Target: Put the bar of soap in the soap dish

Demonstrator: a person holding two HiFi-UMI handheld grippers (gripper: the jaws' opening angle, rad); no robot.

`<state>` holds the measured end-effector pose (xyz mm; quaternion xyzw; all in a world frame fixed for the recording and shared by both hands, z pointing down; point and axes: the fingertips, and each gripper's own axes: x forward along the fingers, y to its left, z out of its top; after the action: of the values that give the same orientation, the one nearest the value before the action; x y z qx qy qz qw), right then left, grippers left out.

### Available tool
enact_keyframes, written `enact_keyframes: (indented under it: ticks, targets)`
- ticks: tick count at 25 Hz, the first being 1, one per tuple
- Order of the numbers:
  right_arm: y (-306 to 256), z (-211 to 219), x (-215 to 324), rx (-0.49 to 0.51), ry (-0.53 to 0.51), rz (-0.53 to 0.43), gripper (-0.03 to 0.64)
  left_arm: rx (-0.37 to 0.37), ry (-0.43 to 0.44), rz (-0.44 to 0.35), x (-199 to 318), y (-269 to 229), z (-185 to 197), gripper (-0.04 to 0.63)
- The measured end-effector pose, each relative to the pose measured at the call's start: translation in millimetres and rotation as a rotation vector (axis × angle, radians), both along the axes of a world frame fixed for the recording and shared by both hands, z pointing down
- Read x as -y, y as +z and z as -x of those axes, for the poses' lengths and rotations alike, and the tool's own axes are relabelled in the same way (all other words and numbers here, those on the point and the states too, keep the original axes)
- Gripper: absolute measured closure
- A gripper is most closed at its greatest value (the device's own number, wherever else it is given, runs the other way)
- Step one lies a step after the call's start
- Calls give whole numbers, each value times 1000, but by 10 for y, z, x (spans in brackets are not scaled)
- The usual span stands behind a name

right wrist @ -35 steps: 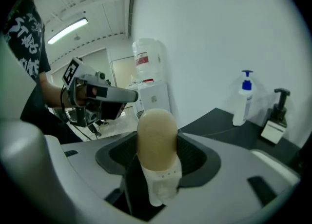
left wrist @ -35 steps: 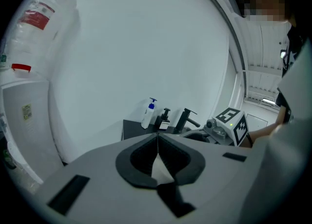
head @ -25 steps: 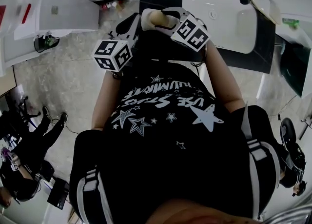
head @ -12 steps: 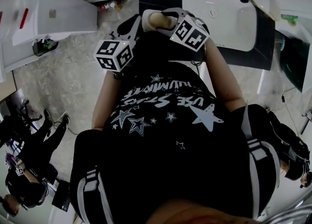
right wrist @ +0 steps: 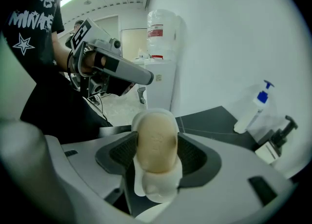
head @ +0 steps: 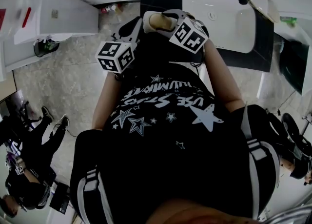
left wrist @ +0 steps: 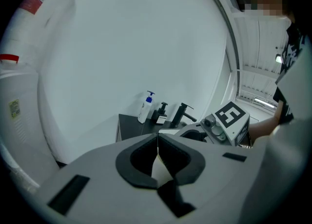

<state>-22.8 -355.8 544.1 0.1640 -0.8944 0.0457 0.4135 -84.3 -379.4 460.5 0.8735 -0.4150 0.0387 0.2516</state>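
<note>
Black T-shirt: white lettering among stars, upside down in the head view and only partly legible; the right gripper view showed "MIN…". Red bottle label: print too small to read.

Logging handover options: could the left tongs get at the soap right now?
Probably yes. The soap sits clamped in the right tongs, close beside the left tongs with nothing between them in the head view. The left tongs are shut and empty, so they would need opening first.
</note>
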Motion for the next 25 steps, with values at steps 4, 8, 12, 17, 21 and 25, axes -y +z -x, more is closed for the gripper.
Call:
enact_keyframes:
  ticks: [4, 8, 12, 17, 21, 25]
  targets:
    - [-61, 6, -1, 17, 2, -17, 351, 2, -16, -15, -21, -53, 40, 583]
    - [-246, -4, -17, 94, 26, -20, 351, 10, -36, -31, -63, -133, 54, 583]
    - [-351, -43, -77, 144, 30, -11, 351, 17, -63, -44, -135, -203, 42, 583]
    - [-495, -95, -194, 228, 32, -17, 353, 43, -90, -56, -273, -288, -4, 583]
    - [-544, -212, -353, 283, 41, 3, 401, 52, -102, -54, -439, -342, -108, 583]
    - [-581, -223, -470, 339, 39, 30, 422, 35, -103, -59, -586, -460, -208, 583]
